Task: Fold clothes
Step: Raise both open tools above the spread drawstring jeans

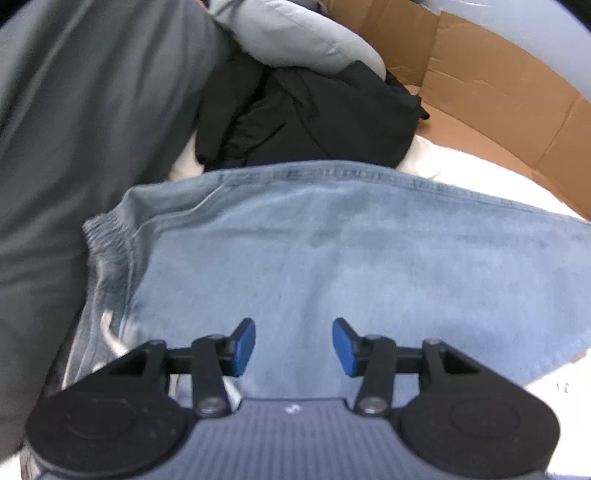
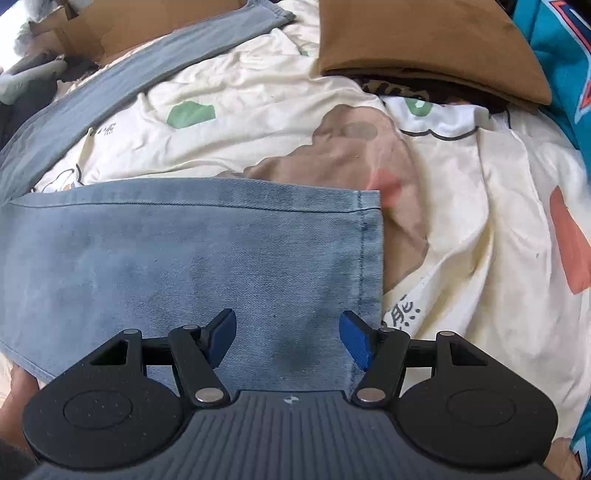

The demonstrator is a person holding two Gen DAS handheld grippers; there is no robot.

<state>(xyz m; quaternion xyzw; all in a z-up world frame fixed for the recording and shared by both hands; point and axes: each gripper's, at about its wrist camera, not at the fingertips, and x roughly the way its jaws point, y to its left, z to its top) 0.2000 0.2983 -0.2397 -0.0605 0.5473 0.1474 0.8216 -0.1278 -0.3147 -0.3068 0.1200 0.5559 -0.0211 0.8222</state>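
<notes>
A pair of light blue jeans (image 1: 332, 251) lies flat on the bed, its elastic waistband (image 1: 103, 236) at the left in the left wrist view. My left gripper (image 1: 293, 345) hovers over the denim, open, with nothing between its blue pads. In the right wrist view a folded leg of the jeans (image 2: 184, 251) ends in a stitched hem (image 2: 369, 251). My right gripper (image 2: 288, 338) stands open above that leg near the hem, holding nothing. A second strip of blue-grey fabric (image 2: 110, 85) runs diagonally behind.
A dark grey garment (image 1: 74, 147) lies at the left, with black clothes (image 1: 306, 118) and a pale blue-grey one (image 1: 295, 33) behind the jeans. A cardboard box (image 1: 498, 92) stands at the back. A cream printed bedsheet (image 2: 480, 221), a folded brown cloth (image 2: 424, 40) and teal fabric (image 2: 554, 55) lie to the right.
</notes>
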